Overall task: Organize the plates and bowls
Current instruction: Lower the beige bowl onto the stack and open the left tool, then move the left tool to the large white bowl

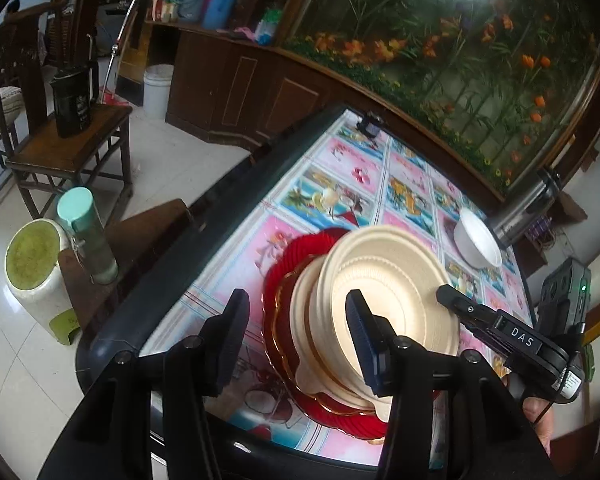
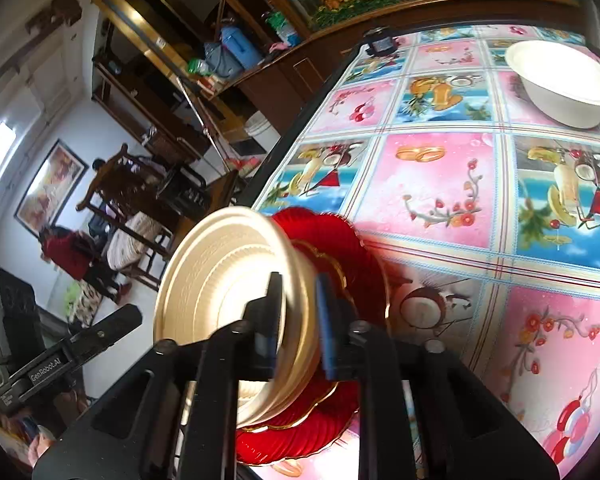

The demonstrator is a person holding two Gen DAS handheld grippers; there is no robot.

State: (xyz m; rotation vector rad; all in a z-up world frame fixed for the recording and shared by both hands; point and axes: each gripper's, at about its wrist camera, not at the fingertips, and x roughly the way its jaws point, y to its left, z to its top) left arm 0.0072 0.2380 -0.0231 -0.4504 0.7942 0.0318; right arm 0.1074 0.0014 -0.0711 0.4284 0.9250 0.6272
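With cream plates stacked on red plates, my right gripper clamps the rim; left gripper gapes empty; white bowl remains apart.

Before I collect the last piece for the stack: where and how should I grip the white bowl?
Pinch the white bowl at its thin rim, one finger inside and one outside the wall. It sits upright and open-side up on the table, apart from the stack. The near rim, facing the grippers, looks unobstructed, so come from there.
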